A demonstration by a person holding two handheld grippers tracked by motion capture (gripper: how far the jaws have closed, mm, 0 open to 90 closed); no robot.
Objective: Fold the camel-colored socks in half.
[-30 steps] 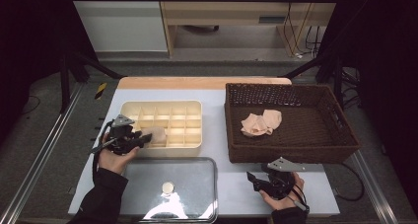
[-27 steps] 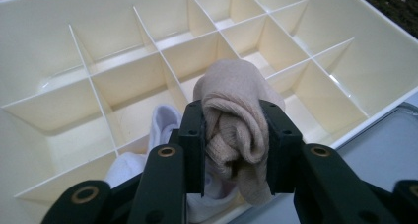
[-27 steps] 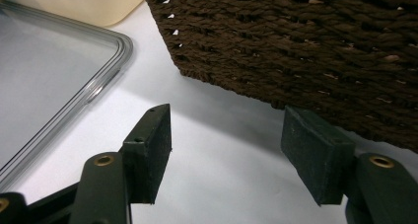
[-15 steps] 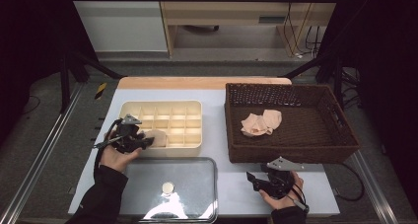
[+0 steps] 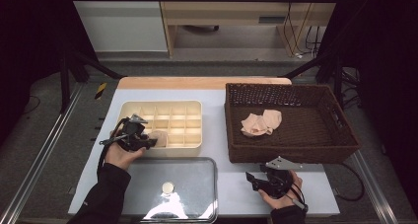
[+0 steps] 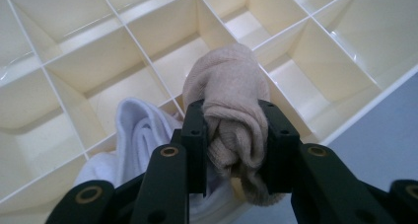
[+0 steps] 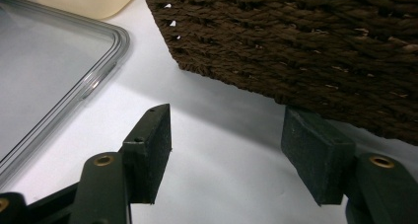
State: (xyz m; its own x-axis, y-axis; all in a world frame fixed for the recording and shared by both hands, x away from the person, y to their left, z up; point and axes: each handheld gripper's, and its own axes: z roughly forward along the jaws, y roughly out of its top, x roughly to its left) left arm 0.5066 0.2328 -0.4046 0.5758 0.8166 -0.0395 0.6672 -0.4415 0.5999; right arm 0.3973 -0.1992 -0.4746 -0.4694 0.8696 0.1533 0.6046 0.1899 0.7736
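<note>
The place reads as a lab or recording room: a white surface [image 5: 217, 150] stands on grey carpet inside a frame of metal rails [image 5: 37, 160] and black struts [image 5: 74, 61]. At the far wall, cables [image 5: 303, 31] hang beside a pale wooden desk [image 5: 231, 12].

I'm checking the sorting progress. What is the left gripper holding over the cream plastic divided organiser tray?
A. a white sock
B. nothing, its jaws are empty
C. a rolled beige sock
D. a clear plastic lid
C: in the left gripper view, the left gripper has its black jaws pressed on either side of a rolled beige sock above the cream plastic divided organiser tray, while a white sock already lies in a compartment beside it.
</note>
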